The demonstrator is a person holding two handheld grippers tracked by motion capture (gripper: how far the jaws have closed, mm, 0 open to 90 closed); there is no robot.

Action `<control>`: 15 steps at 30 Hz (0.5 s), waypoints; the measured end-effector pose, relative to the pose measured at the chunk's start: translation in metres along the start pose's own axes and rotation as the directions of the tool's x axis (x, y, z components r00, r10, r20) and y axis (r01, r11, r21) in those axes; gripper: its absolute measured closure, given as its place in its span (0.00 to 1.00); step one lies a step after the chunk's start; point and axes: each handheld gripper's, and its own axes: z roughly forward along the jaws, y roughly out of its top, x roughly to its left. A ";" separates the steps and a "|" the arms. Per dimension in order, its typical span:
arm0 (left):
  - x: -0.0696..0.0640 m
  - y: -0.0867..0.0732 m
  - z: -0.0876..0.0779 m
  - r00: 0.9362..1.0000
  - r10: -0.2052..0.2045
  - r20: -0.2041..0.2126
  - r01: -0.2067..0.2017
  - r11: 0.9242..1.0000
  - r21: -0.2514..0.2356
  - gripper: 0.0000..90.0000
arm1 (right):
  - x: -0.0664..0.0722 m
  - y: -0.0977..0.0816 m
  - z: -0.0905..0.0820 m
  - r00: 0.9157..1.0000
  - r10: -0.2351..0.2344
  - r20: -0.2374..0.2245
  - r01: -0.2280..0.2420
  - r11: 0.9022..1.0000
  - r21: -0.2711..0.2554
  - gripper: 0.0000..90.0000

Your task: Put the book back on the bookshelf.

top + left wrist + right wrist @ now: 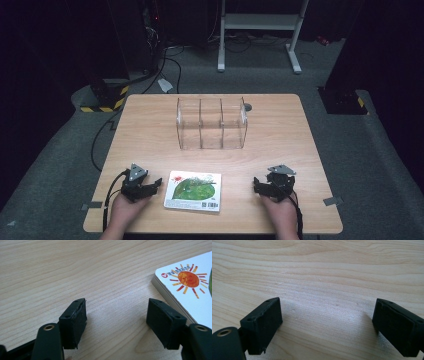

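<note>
A thin picture book (193, 190) with a green cover and a white border lies flat near the table's front edge. In the left gripper view its white corner with an orange sun (190, 282) lies just right of the right jaw. My left gripper (152, 186) rests on the wood left of the book, open, with bare table between its jaws (116, 308). To the book's right, my right gripper (261, 186) is also down on the table, open over bare wood (327, 307). A clear three-compartment organizer (211, 124) stands empty at the table's middle.
A small dark round object (247, 106) sits behind the organizer's right end. Grey tape tabs (332, 201) stick out at the table's front corners. On the floor beyond the table are cables (170, 70) and a white stand (260, 30).
</note>
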 end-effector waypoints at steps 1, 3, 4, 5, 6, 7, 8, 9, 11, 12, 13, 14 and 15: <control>0.000 0.000 0.000 1.000 0.000 0.000 0.000 1.000 0.000 0.36 | 0.000 0.000 0.000 1.000 0.000 0.000 0.000 1.000 0.000 0.10; 0.000 0.000 0.000 1.000 0.000 0.000 0.000 1.000 0.000 0.36 | 0.000 0.000 0.000 1.000 -0.002 -0.001 0.002 1.000 -0.001 0.10; 0.000 0.000 0.000 1.000 -0.002 0.000 0.002 1.000 0.000 0.36 | 0.000 0.000 0.000 1.000 -0.003 -0.003 0.003 1.000 0.000 0.10; 0.000 0.000 0.000 1.000 -0.003 0.000 0.003 1.000 -0.001 0.36 | 0.000 0.000 0.000 1.000 -0.005 -0.003 0.005 1.000 -0.001 0.10; 0.000 0.000 0.000 1.000 -0.004 0.000 0.004 1.000 0.000 0.36 | 0.000 -0.001 -0.001 1.000 -0.006 -0.003 0.006 1.000 -0.001 0.10; 0.000 0.000 0.000 1.000 -0.004 0.000 0.004 1.000 0.000 0.36 | 0.000 -0.001 -0.001 1.000 -0.006 -0.003 0.006 1.000 -0.001 0.10; 0.000 0.000 0.000 1.000 -0.004 -0.002 0.004 1.000 -0.001 0.36 | -0.001 -0.001 -0.001 1.000 -0.010 -0.003 0.010 1.000 -0.003 0.11; 0.000 0.000 0.000 1.000 -0.003 -0.003 0.003 1.000 -0.001 0.36 | -0.001 -0.001 -0.001 1.000 -0.010 -0.002 0.010 1.000 -0.006 0.11; 0.000 0.000 0.000 1.000 -0.004 -0.004 0.004 1.000 -0.001 0.36 | 0.000 -0.001 -0.002 1.000 -0.010 -0.004 0.010 1.000 -0.008 0.13; 0.000 0.000 0.000 1.000 -0.004 -0.005 0.004 1.000 -0.001 0.36 | 0.000 -0.002 -0.002 1.000 -0.011 -0.005 0.011 1.000 -0.009 0.16; 0.000 0.000 0.000 1.000 -0.005 -0.006 0.005 1.000 -0.001 0.36 | -0.001 -0.002 -0.003 1.000 -0.016 -0.006 0.016 1.000 -0.010 0.17; 0.000 0.000 0.000 1.000 -0.006 -0.005 0.006 1.000 0.000 0.37 | -0.001 -0.002 -0.005 1.000 -0.018 -0.014 0.018 1.000 -0.010 0.18; 0.000 0.000 0.000 1.000 -0.007 -0.005 0.007 1.000 0.000 0.37 | -0.001 -0.002 -0.005 1.000 -0.018 -0.014 0.018 1.000 -0.010 0.18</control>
